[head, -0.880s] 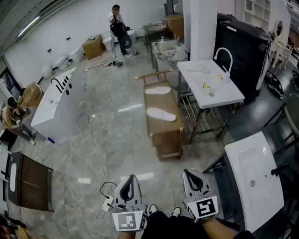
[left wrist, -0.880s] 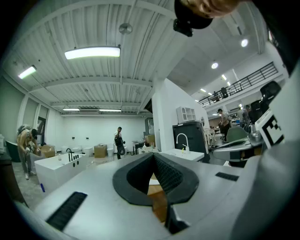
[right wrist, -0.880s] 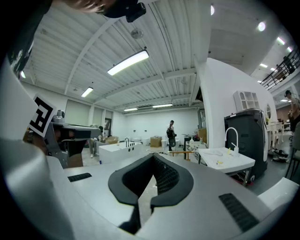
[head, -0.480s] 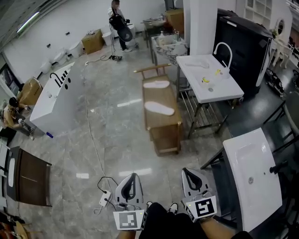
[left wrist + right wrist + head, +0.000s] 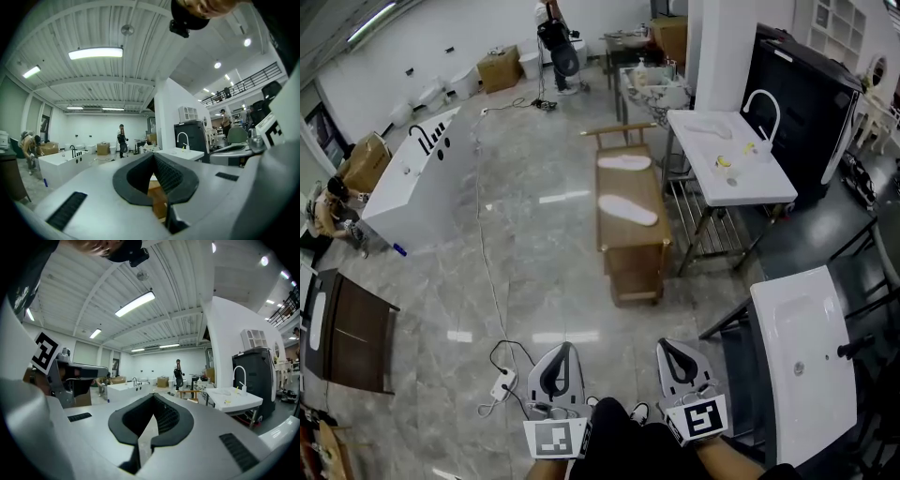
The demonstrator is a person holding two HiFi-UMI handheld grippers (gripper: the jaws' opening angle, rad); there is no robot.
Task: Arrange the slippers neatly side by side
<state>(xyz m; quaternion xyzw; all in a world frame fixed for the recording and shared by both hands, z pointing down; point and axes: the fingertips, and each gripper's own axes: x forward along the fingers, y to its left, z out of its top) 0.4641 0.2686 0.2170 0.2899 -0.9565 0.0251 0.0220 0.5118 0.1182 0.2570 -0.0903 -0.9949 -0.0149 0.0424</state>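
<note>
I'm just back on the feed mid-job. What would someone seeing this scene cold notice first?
A near slipper and a far slipper, both white, lie apart on a wooden cart in the middle of the floor. The left gripper and right gripper are shut and empty at the bottom of the head view, well short of the cart. A white bathtub stands at the left.

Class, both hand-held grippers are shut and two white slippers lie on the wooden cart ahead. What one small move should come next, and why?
Probably step forward toward the wooden cart. The far slipper and near slipper lie apart on its top, well ahead of the left hand-held gripper and right hand-held gripper, both shut and empty.
</note>
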